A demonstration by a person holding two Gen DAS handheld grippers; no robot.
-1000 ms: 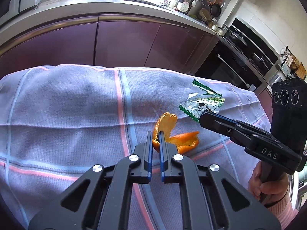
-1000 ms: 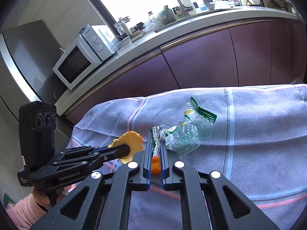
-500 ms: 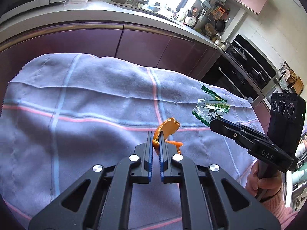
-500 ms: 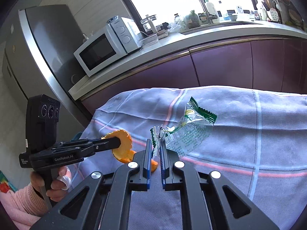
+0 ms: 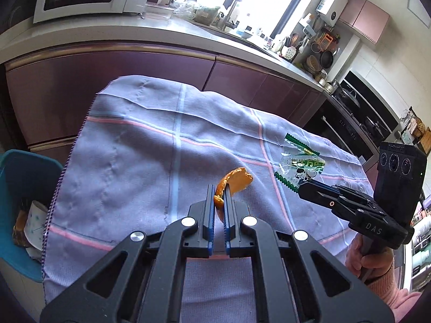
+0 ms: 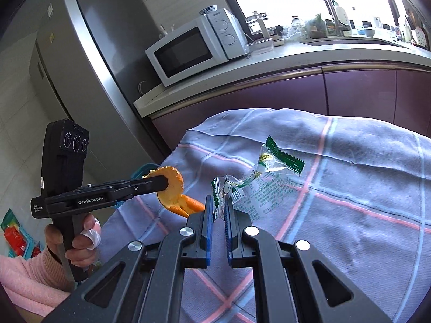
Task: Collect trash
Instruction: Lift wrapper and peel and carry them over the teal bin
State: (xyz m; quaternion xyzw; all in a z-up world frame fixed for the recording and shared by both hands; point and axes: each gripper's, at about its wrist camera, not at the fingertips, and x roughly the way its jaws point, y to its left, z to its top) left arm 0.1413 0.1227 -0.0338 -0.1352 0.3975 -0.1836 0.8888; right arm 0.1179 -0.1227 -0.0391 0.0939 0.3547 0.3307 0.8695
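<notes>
Blue bin [image 5: 16,167] low off the bench's left edge, nearest the left claw [image 5: 218,191] pinching orange peel [image 5: 237,179]; right claw [image 6: 218,202] pinching a wrapper [image 6: 269,172], farther off.

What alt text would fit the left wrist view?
The left claw grips an orange peel above a checked cloth, while the right claw holds a clear wrapper. A blue bin sits lower left.

Matt woven cloth [image 5: 134,161] covers the desk; the wrapper [image 6: 269,180] is glossy clear plastic, the orange peel [image 5: 237,180] dimpled, cabinet fronts [image 5: 107,80] glossy.
</notes>
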